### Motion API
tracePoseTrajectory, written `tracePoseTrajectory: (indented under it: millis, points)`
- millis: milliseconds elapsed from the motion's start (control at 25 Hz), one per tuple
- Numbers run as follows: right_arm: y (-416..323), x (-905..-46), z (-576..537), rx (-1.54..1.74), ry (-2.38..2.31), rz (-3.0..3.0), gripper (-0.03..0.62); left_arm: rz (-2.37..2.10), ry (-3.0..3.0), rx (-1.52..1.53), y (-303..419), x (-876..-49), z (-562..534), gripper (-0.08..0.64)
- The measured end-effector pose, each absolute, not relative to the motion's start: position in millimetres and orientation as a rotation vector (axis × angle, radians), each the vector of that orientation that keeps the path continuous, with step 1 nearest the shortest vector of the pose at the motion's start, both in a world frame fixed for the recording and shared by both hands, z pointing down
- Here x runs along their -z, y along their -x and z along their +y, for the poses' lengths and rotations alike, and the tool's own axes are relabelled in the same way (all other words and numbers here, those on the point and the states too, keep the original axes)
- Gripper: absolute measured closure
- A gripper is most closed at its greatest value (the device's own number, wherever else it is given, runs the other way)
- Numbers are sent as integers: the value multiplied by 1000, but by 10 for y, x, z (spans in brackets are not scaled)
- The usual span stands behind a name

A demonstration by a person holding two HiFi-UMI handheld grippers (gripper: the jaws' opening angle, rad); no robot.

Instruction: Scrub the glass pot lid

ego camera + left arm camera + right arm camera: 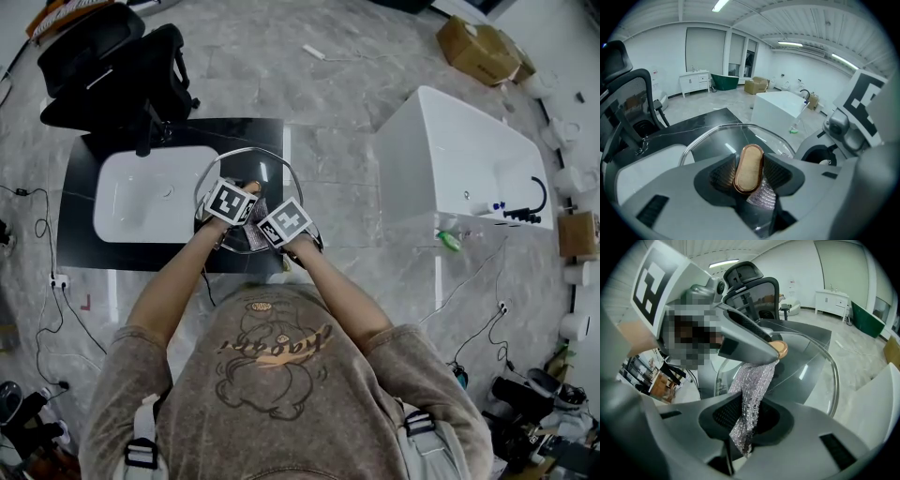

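Grips the tan knob (749,168) of the glass pot lid (722,140) with the left tool (749,174), jaws pressed on both its sides. Pinches a silvery scrub cloth (752,385) in the right tool (749,420), jaws closed on it, with the cloth running up to the glass beneath the knob. Sits mid-frame in the head view, over the black worktop (94,253), just right of the white basin (141,197).
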State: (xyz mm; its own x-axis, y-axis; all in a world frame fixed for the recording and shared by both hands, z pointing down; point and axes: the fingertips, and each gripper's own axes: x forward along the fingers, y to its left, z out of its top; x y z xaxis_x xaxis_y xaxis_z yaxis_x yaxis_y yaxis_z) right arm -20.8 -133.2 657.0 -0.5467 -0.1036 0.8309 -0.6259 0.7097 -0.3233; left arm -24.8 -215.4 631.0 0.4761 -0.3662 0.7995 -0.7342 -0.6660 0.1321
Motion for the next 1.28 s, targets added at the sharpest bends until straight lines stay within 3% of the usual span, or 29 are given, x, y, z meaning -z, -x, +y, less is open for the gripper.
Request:
tracePoseTrajectory:
  millis: [640,920,1280]
  points:
    - [686,-6344,-868,-1114,-484,-2199,511,-895,-2250,-1060,225,-6305,-2145,362]
    - [780,-6572,-910,-924,-583,-2137,511,-889,-2249,-1057,238,-6306,-2152,362]
    - [623,-6625,-871,-917,-591,-2127,511,-881,-2265,-1061,228,-6303,-2144,362]
